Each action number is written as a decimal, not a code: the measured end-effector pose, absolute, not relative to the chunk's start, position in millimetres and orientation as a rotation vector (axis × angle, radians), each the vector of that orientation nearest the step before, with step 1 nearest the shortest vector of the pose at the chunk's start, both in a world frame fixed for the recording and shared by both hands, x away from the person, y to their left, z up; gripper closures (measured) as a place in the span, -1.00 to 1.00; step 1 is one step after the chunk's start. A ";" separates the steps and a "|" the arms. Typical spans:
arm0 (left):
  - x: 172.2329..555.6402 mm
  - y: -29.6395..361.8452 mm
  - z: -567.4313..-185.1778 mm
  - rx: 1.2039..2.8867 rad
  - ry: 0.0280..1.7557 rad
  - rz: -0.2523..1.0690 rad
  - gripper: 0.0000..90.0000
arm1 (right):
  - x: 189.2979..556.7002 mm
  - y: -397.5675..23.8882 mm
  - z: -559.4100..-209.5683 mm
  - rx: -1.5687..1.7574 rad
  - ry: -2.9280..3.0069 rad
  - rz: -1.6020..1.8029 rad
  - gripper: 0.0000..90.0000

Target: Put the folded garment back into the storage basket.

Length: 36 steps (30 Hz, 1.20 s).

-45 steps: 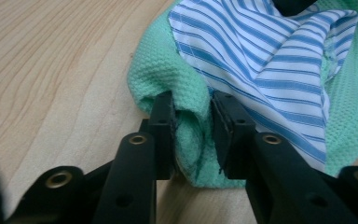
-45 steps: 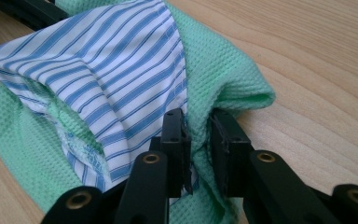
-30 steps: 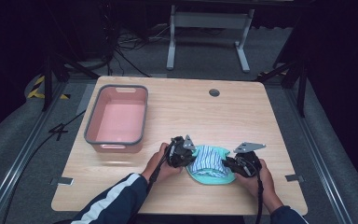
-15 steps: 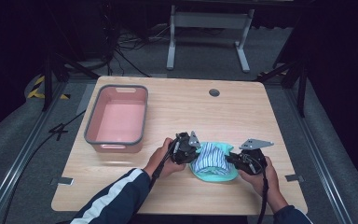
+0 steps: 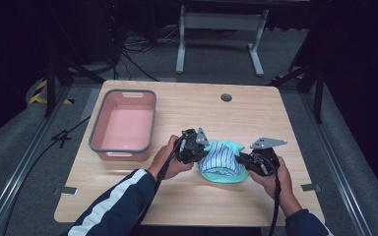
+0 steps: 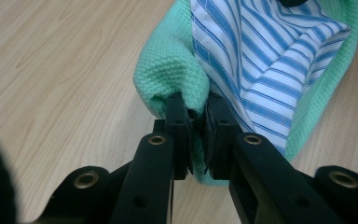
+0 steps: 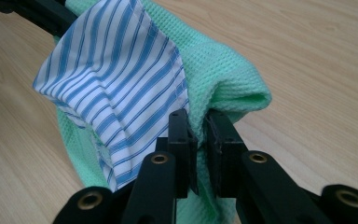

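On the wooden bench (image 5: pixel 187 206), beside a pink tub (image 5: pixel 123 125), we pinch the green cloth (image 6: pixel 168 74) with striped shirt (image 6: pixel 270 60) folded inside, left tongs (image 6: pixel 195 133) and right tongs (image 7: pixel 198 140) clamped on opposite edges, probably to lift it together.

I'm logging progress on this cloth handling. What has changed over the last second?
Both grippers, left gripper and right gripper, have carried the green cloth with the striped cloth a little way up the table, away from the person. Each stays clamped on a green edge. The pink bin has not moved.
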State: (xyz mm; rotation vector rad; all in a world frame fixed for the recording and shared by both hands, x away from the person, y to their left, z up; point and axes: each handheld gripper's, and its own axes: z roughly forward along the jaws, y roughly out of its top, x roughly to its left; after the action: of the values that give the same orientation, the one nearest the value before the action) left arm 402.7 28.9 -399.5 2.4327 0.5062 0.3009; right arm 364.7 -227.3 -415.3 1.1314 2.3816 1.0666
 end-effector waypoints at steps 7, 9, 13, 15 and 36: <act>405.9 38.5 -386.0 2.422 0.512 0.336 0.82 | 373.4 -214.1 -397.4 1.096 2.365 1.061 0.80; 406.8 44.3 -381.2 2.415 0.514 0.344 0.82 | 376.1 -208.3 -389.6 1.083 2.360 1.064 0.80; 410.0 53.1 -375.0 2.406 0.528 0.364 0.82 | 381.7 -196.2 -382.7 1.055 2.363 1.065 0.80; 411.3 57.1 -371.5 2.400 0.535 0.370 0.82 | 384.0 -191.3 -380.2 1.045 2.366 1.068 0.80; 416.6 105.4 -338.1 2.370 0.595 0.455 0.82 | 399.7 -142.5 -345.7 0.922 2.382 1.089 0.80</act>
State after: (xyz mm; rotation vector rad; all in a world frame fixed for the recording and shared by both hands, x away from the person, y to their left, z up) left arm 416.6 105.4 -338.1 2.3698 0.5950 0.4545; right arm 399.7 -142.5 -345.7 0.9218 2.3819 1.0895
